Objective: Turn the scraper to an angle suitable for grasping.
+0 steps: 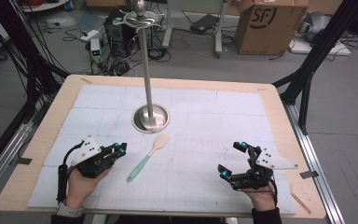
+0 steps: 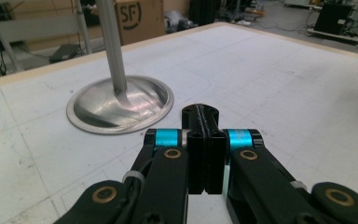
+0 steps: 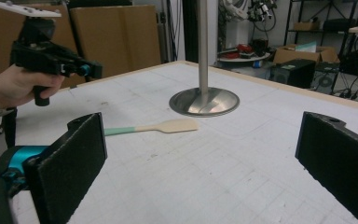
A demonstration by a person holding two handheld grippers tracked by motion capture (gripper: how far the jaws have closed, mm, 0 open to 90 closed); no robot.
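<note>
A spatula (image 1: 148, 157) with a pale wooden blade and a mint-green handle lies flat on the white mat, just in front of a metal stand's round base (image 1: 151, 117). The stand's pole rises from that base to a hook ring at the top. My left gripper (image 1: 121, 149) hovers left of the spatula handle, its jaws shut together with nothing between them (image 2: 200, 114). Facing it in the left gripper view is the stand base (image 2: 120, 105). My right gripper (image 1: 230, 158) is held at the right, its jaws wide open and empty (image 3: 200, 163). Beyond them lie the spatula (image 3: 158, 127) and the left gripper (image 3: 91, 70).
The white mat (image 1: 205, 121) covers most of a wooden table (image 1: 51, 121). Behind the table are a cardboard box (image 1: 270, 25), cables and electronics on the floor. Black frame legs (image 1: 307, 79) stand at the right rear corner.
</note>
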